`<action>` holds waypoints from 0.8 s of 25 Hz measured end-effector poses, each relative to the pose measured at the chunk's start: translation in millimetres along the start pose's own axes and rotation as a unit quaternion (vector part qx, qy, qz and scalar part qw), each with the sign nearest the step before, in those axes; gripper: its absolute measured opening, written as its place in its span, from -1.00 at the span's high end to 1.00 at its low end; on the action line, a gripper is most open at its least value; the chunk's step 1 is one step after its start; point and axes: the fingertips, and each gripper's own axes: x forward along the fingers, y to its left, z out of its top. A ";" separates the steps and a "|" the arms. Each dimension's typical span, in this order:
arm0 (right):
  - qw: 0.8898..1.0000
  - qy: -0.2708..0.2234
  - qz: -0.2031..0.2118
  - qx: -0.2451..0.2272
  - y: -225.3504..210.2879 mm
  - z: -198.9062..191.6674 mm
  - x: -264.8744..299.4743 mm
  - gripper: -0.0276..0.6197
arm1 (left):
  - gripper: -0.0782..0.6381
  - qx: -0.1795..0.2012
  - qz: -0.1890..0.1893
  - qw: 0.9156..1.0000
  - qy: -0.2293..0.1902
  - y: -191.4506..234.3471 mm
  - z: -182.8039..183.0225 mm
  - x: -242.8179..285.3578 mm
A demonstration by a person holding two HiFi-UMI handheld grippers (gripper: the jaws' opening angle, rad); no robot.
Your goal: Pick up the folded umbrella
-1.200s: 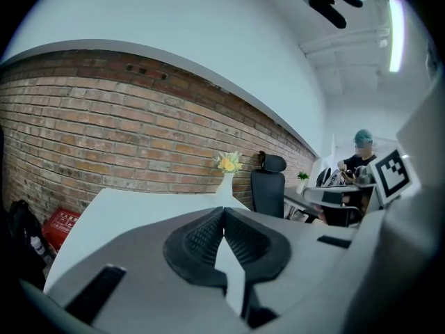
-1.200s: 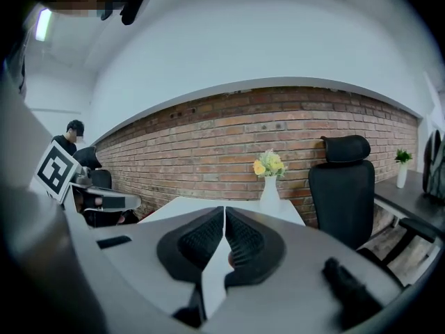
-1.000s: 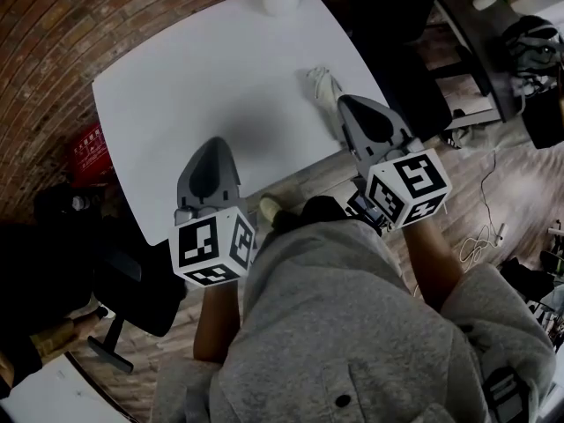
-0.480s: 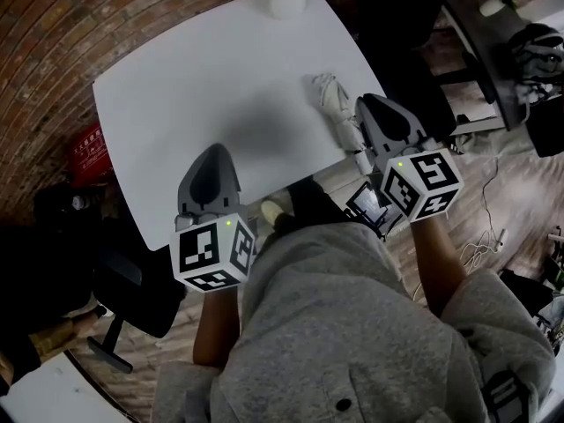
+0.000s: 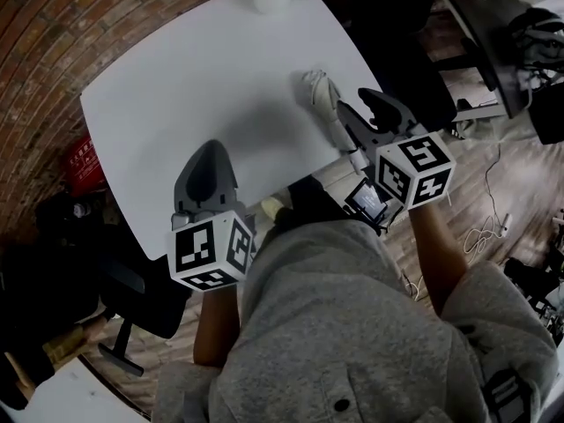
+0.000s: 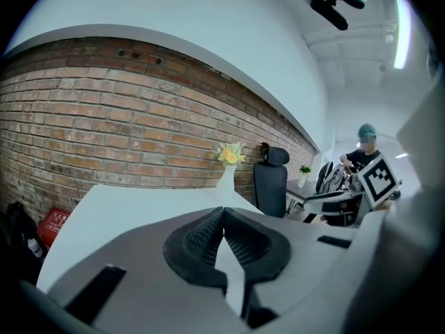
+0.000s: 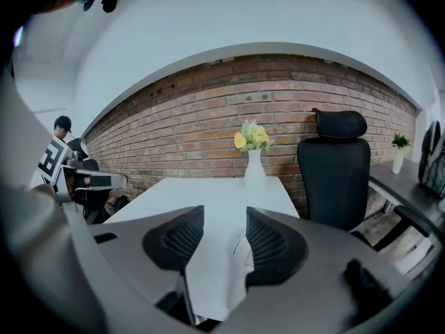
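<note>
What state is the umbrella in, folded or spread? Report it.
Folded: the white umbrella lies flat as a narrow gathered bundle on the white table, near its right edge in the head view.

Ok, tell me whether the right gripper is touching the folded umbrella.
Cannot tell. In the right gripper view the right gripper, whose jaws have just been opening, has the folded umbrella between them beside one pad; neither gap nor contact shows plainly.

Grey top fills the view, dark button low on it. The left claw and right claw show grey shells, black ribbed pads, each backed by a white cube of black square markers.
</note>
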 end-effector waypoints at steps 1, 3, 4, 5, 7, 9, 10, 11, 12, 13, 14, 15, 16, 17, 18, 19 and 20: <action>1.000 0.007 0.002 0.000 -1.3 -3.5 3.0 0.34 | 0.74 0.000 -0.002 1.000 0.003 -0.1 -1.7 3.7; 1.000 0.019 0.006 0.002 -4.9 -9.5 8.1 0.33 | 0.74 0.001 -0.004 1.000 0.009 -1.4 -4.0 10.8; 1.000 0.025 0.008 0.002 -7.0 -12.4 10.0 0.32 | 0.74 0.001 -0.005 1.000 0.012 -2.4 -5.0 13.7; 0.999 0.030 0.009 0.003 -8.9 -15.4 11.6 0.31 | 0.74 0.001 -0.005 1.000 0.015 -3.4 -6.1 16.2; 0.999 0.042 0.012 0.005 -12.8 -21.4 14.9 0.31 | 0.74 0.000 -0.005 1.000 0.020 -5.2 -7.7 21.0; 0.998 0.054 0.013 0.006 -17.1 -27.0 19.4 0.30 | 0.74 -0.001 -0.004 1.000 0.023 -6.6 -8.5 26.5; 0.998 0.060 0.013 0.005 -19.3 -30.0 21.8 0.30 | 0.74 -0.001 -0.004 1.000 0.025 -7.2 -8.9 29.2; 0.998 0.066 0.013 0.004 -21.2 -33.0 24.3 0.30 | 0.74 -0.001 -0.003 1.000 0.026 -7.8 -9.4 31.8; 0.997 0.073 0.014 0.002 -23.1 -36.0 26.9 0.30 | 0.74 -0.001 -0.003 1.000 0.029 -8.4 -10.0 34.4; 0.997 0.081 0.015 0.002 -24.9 -39.0 29.7 0.29 | 0.74 -0.002 -0.002 1.000 0.031 -8.7 -10.5 37.0; 0.996 0.088 0.016 0.002 -26.6 -41.8 32.6 0.28 | 0.74 -0.002 -0.002 0.999 0.033 -8.9 -11.0 39.6; 0.995 0.095 0.016 0.002 -28.3 -44.6 35.3 0.28 | 0.74 -0.003 -0.001 0.999 0.036 -8.8 -11.7 42.1; 0.995 0.100 0.015 0.002 -30.2 -47.3 37.9 0.28 | 0.74 -0.003 -0.001 0.999 0.038 -8.6 -12.6 44.7; 0.994 0.105 0.014 0.002 -32.2 -50.1 40.4 0.27 | 0.74 -0.003 0.000 0.999 0.040 -8.3 -13.8 47.5; 0.994 0.110 0.013 0.001 -34.1 -52.8 42.9 0.27 | 0.74 -0.004 0.000 0.999 0.043 -8.0 -15.1 50.3; 0.993 0.114 0.013 -0.001 -35.7 -55.4 45.3 0.27 | 0.74 -0.004 -0.001 0.999 0.045 -7.8 -16.5 53.2; 0.993 0.119 0.013 -0.003 -36.9 -58.0 47.8 0.27 | 0.74 -0.005 -0.001 0.999 0.048 -7.5 -18.0 56.2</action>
